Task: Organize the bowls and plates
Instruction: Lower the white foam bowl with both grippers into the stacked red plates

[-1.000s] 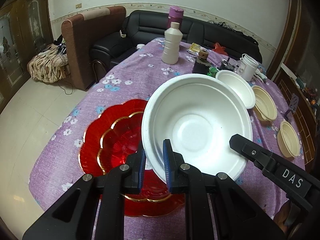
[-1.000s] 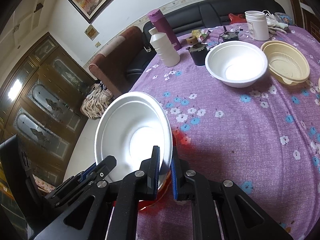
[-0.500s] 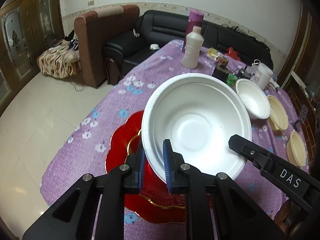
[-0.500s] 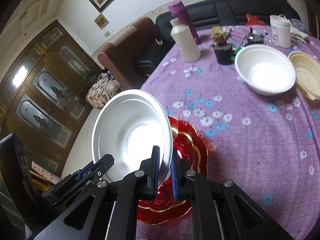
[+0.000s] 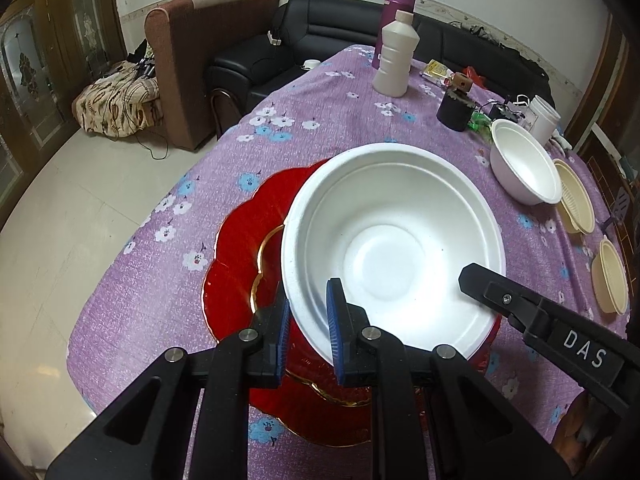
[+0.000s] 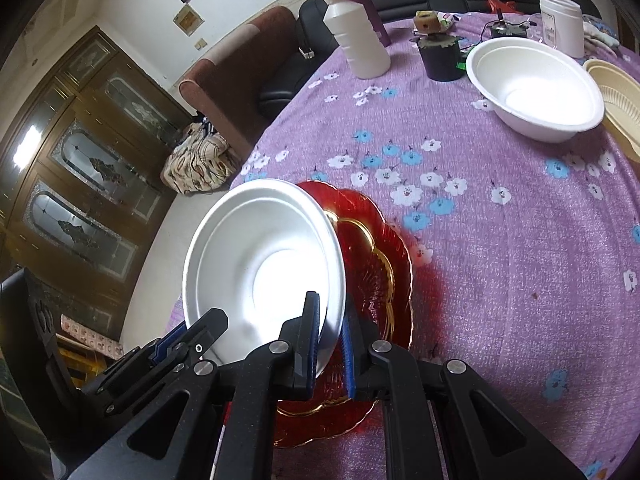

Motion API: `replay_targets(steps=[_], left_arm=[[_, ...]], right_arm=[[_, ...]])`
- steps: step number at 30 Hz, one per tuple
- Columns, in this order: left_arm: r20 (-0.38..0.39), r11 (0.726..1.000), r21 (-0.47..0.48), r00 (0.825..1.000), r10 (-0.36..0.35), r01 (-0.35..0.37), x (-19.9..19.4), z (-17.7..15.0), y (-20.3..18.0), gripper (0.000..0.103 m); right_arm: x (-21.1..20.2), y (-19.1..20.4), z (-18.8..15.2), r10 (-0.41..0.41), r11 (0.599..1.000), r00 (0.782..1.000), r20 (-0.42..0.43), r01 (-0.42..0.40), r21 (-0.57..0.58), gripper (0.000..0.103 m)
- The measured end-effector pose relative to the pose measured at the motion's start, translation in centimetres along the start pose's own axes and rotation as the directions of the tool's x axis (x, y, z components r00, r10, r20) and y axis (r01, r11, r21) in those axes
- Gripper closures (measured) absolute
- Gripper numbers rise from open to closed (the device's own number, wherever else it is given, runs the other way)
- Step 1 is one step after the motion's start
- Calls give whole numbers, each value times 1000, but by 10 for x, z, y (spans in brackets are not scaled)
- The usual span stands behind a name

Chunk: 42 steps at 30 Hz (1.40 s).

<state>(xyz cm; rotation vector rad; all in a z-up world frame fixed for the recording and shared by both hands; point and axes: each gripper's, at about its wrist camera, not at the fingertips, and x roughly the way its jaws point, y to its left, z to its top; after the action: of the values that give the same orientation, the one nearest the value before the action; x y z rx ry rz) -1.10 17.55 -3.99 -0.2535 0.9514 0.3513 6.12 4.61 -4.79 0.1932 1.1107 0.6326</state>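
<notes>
Left gripper [image 5: 307,327], bottom centre of the left wrist view: blue-padded jaws closed down on the near rim of the large white foam bowl [image 5: 394,250]. Right gripper [image 6: 332,342], bottom centre of the right wrist view: jaws pinched onto the same bowl's rim at another point. The bowl sits mid-frame, tilted, over the red scalloped glass plate with gold trim [image 5: 240,264], which lies on the purple floral tablecloth [image 5: 328,120]. Whether bowl and plate touch cannot be told.

Further back, right of frame: a second white foam bowl [image 5: 524,166], with cream plastic bowls [image 5: 576,208] just beside it. Upper centre: a small dark pot [image 5: 454,110], a white plastic bottle [image 5: 394,60], and a purple flask [image 5: 394,4] behind the bottle.
</notes>
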Motion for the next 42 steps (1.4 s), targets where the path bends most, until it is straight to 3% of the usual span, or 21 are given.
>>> replay_targets(steps=[42], left_arm=[[-35, 1000, -2, 999, 4, -4, 13, -7, 5, 87]], right_arm=[[16, -2, -4, -12, 1000, 999, -31, 12, 1, 94]])
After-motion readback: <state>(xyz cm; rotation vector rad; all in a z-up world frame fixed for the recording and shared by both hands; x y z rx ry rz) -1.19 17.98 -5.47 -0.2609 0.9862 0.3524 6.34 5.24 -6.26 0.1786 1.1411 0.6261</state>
